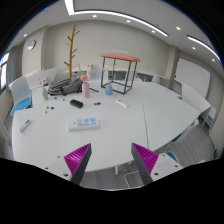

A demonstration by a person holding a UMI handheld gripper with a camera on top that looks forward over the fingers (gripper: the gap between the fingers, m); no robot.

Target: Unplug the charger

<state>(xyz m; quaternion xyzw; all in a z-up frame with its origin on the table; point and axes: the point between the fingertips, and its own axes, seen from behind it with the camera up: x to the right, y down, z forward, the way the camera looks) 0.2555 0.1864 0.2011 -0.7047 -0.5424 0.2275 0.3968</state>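
On wide white surface [150, 115], far left: white chair [21, 95] at the edge, small white item [26, 125] near it. Beyond, against the wall, tall wooden coat stand [72, 45] with branching pegs. Nearer, dark black clutter [66, 88] by a black rounded object [77, 103]. Ahead of the gripper [112, 158], well apart from it: white power strip with blue-marked sockets [84, 124], lying flat, long axis running left to right with a slight tilt; whether a charger sits in it cannot be told. Further back, pink bottle [85, 89] upright, then small table with red frame and pale top [119, 70] standing on the surface. Closest, magenta pads [77, 157] spread wide, nothing between them.
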